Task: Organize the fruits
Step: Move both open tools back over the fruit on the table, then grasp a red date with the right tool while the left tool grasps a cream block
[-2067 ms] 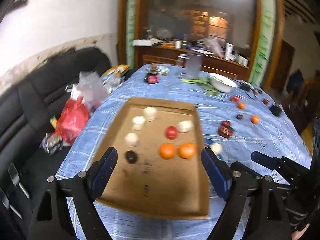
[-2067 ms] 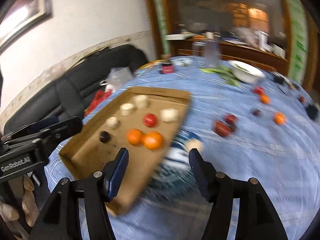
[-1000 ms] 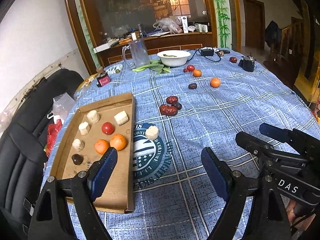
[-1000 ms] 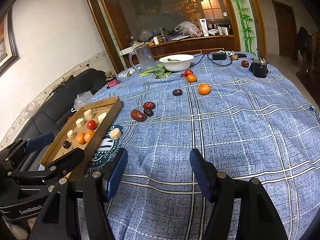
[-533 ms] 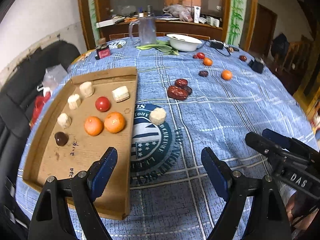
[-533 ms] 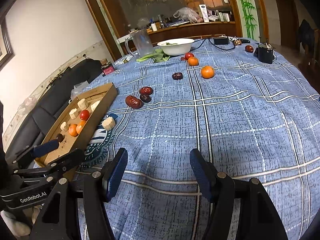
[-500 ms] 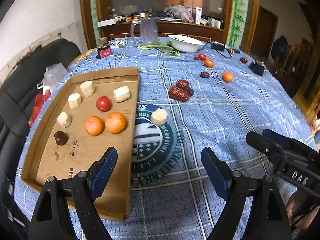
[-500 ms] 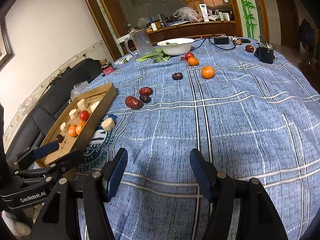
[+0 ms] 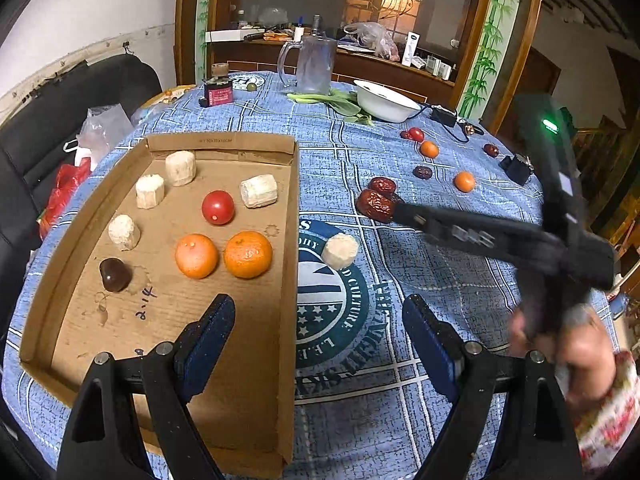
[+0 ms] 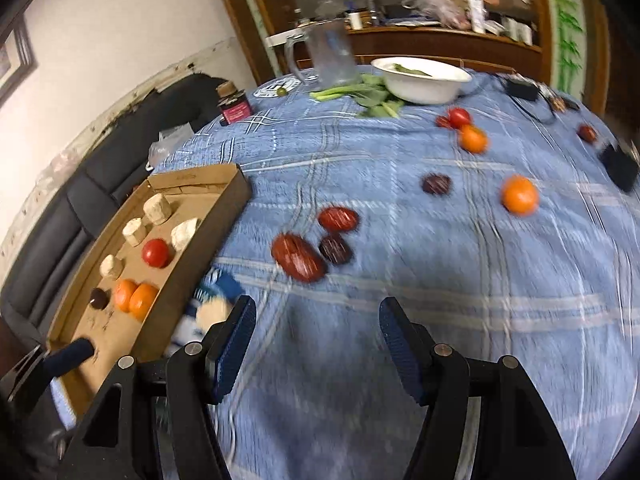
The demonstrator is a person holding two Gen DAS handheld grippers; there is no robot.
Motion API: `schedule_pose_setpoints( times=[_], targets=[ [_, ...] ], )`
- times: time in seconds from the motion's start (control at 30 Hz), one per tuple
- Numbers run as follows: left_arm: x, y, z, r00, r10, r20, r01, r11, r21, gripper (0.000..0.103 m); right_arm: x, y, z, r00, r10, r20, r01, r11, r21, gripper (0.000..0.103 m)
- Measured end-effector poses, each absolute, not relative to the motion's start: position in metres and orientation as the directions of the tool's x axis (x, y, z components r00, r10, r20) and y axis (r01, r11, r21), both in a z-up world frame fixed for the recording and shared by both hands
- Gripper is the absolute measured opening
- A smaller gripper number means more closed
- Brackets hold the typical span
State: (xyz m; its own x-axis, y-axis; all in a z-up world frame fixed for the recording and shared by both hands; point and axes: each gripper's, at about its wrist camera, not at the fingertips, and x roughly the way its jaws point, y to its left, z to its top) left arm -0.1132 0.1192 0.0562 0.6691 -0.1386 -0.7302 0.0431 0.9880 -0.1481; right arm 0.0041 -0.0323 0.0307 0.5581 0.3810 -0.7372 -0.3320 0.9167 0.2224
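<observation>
A shallow cardboard tray (image 9: 264, 364) lies at the table's left with two oranges (image 9: 247, 254), a red tomato (image 9: 217, 207), a dark date (image 9: 115, 275) and several pale cut chunks. One pale chunk (image 9: 340, 251) lies on the cloth beside the tray. Red dates (image 10: 298, 257) lie mid-table, with oranges (image 10: 519, 195) and a tomato (image 10: 458, 117) farther back. My left gripper (image 9: 320, 340) is open and empty over the tray's near right edge. My right gripper (image 10: 314, 338) is open and empty, low over the cloth short of the dates; in the left wrist view its finger (image 9: 472, 232) reaches toward them.
A white bowl (image 9: 384, 100) with greens, a glass pitcher (image 9: 314, 65) and a dark jar (image 9: 217, 90) stand at the table's far side. A black sofa with bags (image 9: 68, 184) runs along the left. Small black devices (image 10: 618, 168) lie at the far right.
My right gripper has swept forward and left toward the red dates, blurring its view. My left gripper has moved in closer over the tray edge.
</observation>
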Motion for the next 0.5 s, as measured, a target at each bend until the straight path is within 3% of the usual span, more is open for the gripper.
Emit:
schedule_pose_setpoints(
  times=[0.17, 0.27, 0.33, 0.47, 0.5],
  targets=[
    [-0.111, 0.124, 0.054, 0.658, -0.166, -0.734, 0.05, 0.983, -0.177, 0.085, 0.027, 0.0, 0.022, 0.557, 0.328, -0.763, -0.371, 0.92, 0.125, 0.068],
    [-0.111, 0.124, 0.054, 0.657, -0.178, -0.732, 0.058, 0.981, -0.186, 0.085, 0.032, 0.015, 0.017, 0.591, 0.229, -0.773, -0.37, 0.929, -0.007, 0.067],
    [-0.11, 0.122, 0.055, 0.657, -0.184, -0.731, 0.07, 0.981, -0.184, 0.085, 0.032, 0.016, 0.016, 0.606, 0.195, -0.771, -0.362, 0.931, -0.049, 0.054],
    [-0.105, 0.114, 0.057, 0.645, -0.22, -0.732, 0.109, 0.974, -0.197, 0.085, 0.031, 0.003, 0.015, 0.595, 0.191, -0.781, -0.345, 0.938, -0.034, 0.045],
    [-0.104, 0.113, 0.057, 0.642, -0.226, -0.733, 0.114, 0.973, -0.2, 0.083, 0.03, -0.002, 0.016, 0.592, 0.191, -0.783, -0.336, 0.942, -0.024, 0.034]
  ],
)
